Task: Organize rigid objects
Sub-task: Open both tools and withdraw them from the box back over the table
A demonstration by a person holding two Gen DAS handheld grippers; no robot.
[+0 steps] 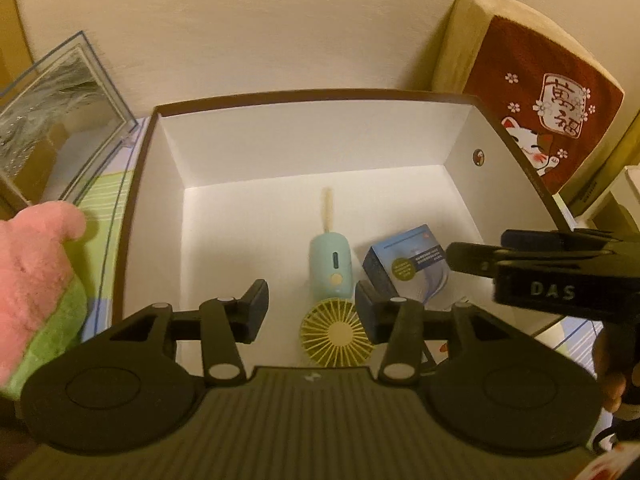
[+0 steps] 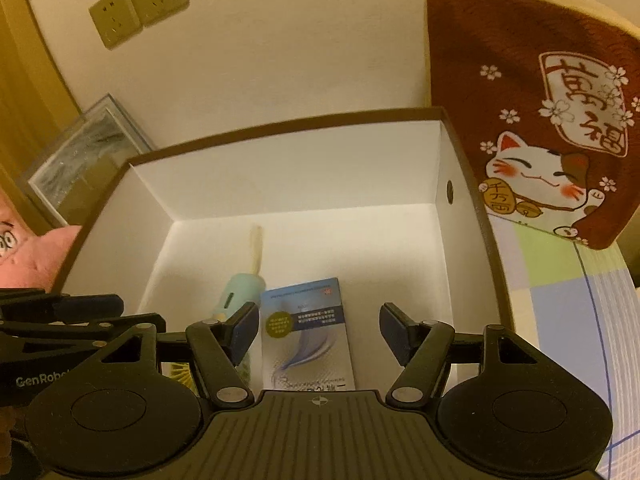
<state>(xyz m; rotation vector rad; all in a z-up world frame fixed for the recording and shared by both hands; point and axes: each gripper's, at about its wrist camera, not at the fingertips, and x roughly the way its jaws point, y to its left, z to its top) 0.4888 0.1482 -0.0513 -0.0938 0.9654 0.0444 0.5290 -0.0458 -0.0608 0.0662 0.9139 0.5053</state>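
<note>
Two items lie on the white floor of the open box (image 1: 304, 148): a mint handheld fan (image 1: 331, 268) and a blue carton (image 1: 408, 266). Box has brown rim, white walls, small round hole on its 3 o'clock wall.

Left wrist view: left gripper (image 1: 312, 308) hangs over the box near its 6 o'clock wall, jaws released, nothing pressed by the pads. Fan lies flat between and below the fingertips, round yellow-green grille toward 6 o'clock, mint handle toward 12, pale strap trailing on to 12 o'clock. Whether the pads touch the fan, can't tell; a gap shows on both sides. Carton sits just beside the fan handle at 3 o'clock, tilted, touching or nearly so. Right gripper comes in from 3 o'clock above the box rim.

Right wrist view: right gripper (image 2: 318, 330) is also over the box, jaws released and wide, gripping nothing. Carton (image 2: 308, 332) lies flat on the floor between the fingertips, long side running 12 to 6. Fan (image 2: 236, 292) is at 9 o'clock of the carton, partly hidden by the left-hand finger.

Outside the box: pink plush (image 1: 28, 276) at 9 o'clock, framed picture (image 1: 60, 120) leaning on the wall at 10 o'clock, red lucky-cat cushion (image 2: 532, 120) at 2 o'clock, wall sockets (image 2: 136, 4) at 11 o'clock.
</note>
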